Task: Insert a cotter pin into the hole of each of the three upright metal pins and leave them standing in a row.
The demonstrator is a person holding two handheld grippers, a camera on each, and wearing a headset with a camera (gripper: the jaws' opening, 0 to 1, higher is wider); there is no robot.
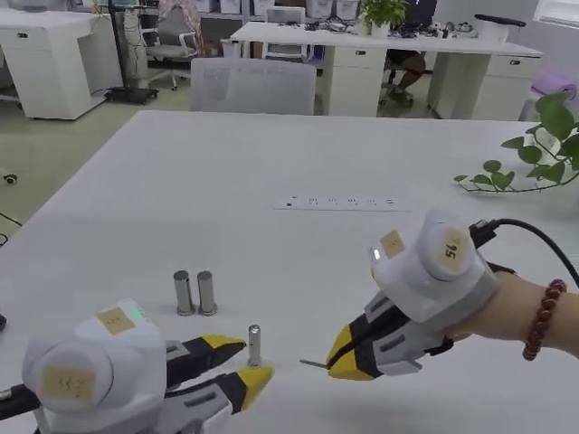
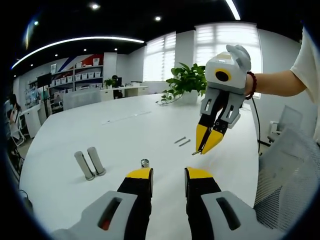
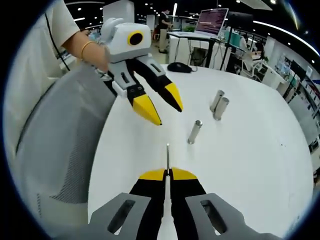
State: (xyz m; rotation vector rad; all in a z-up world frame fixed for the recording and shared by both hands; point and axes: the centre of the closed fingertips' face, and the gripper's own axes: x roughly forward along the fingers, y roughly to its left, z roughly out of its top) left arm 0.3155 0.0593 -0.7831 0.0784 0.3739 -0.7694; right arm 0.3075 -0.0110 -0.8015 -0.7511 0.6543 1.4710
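Three short metal pins stand on the white table (image 1: 298,163). Two are side by side (image 1: 195,293) (image 2: 90,162) (image 3: 219,104). The third pin (image 1: 254,345) (image 2: 145,163) (image 3: 195,131) stands alone, just beyond my left gripper (image 1: 242,362) (image 2: 169,175) (image 3: 166,113), whose jaws are open and hold nothing. My right gripper (image 1: 344,362) (image 2: 205,145) (image 3: 169,175) is shut on a thin cotter pin (image 1: 312,364) (image 3: 167,155) that sticks out from its tips toward the lone pin, a short gap away.
Two spare cotter pins (image 2: 181,141) lie on the table beyond the right gripper. A white power strip (image 1: 342,202) sits mid-table, a trailing plant (image 1: 534,163) at the right edge, a grey chair (image 1: 253,86) at the far side.
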